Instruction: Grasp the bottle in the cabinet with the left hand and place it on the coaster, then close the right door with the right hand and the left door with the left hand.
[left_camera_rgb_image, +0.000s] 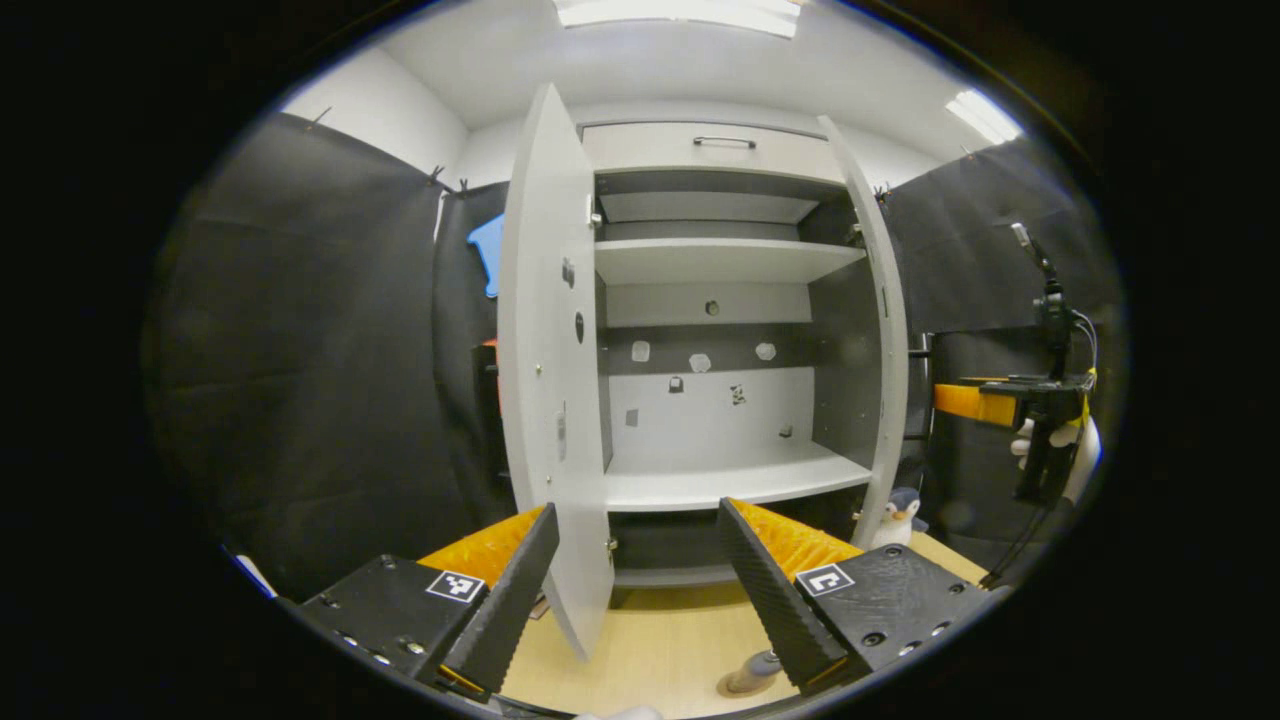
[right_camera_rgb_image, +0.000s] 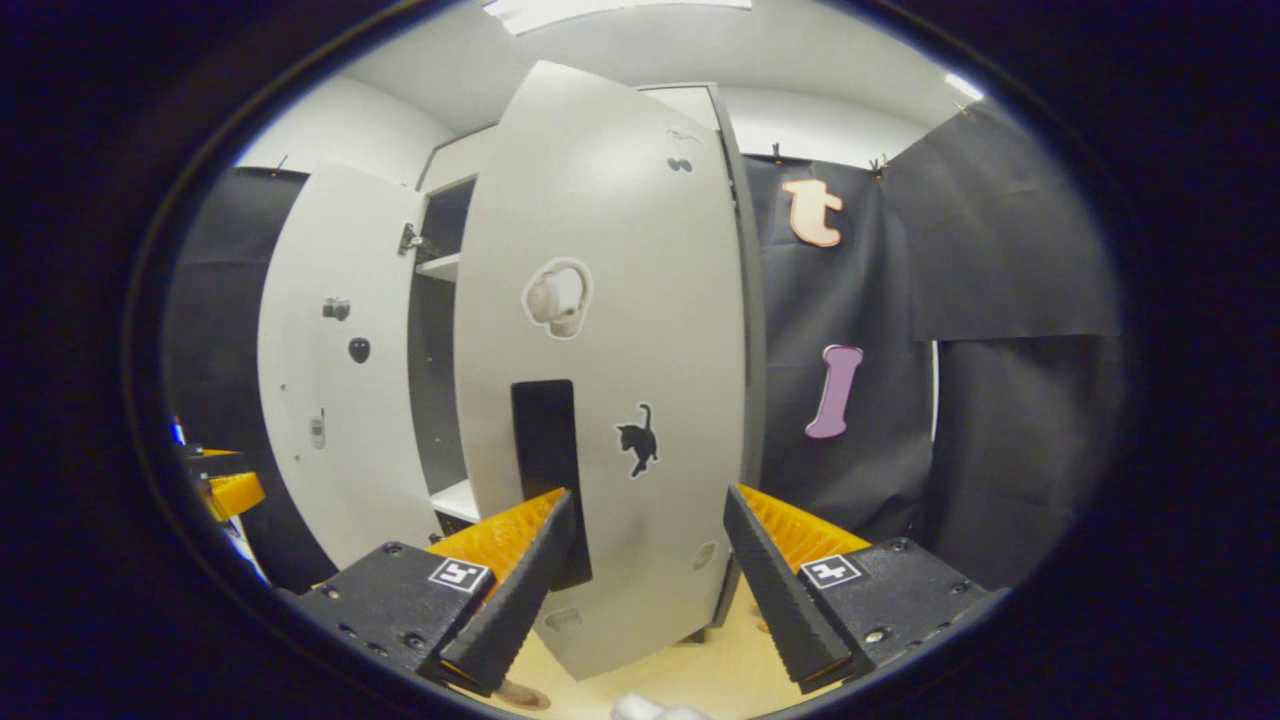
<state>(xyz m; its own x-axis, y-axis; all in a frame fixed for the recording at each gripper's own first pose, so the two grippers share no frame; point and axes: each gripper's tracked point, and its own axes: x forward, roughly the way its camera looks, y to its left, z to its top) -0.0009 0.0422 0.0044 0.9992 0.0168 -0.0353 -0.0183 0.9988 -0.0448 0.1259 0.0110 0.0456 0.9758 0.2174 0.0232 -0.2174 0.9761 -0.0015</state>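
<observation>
Left gripper view. The left door stands open, edge-on toward the camera, its lower corner reaching down between the fingers of the left gripper. That gripper is spread wide and holds nothing. Past the door the cabinet is open: an upper shelf and a lower shelf are both bare, with small stickers on the back panel. A drawer with a handle sits above the opening. The right door is also open, seen edge-on. On the wooden tabletop, near its front edge and just left of the left gripper's right finger, the bottle stands on a round coaster; the finger hides part of it. A small penguin toy sits at the foot of the right door. Far right, the right gripper is held by a gloved hand; whether it is spread or closed cannot be told from this view.

Right gripper view. The left door shows at the left, open. The right door stands ajar close ahead, its outer face carrying a black panel and a cat sticker. The right gripper is spread wide, holding nothing, fingers either side of the door's lower part; contact cannot be told.
</observation>
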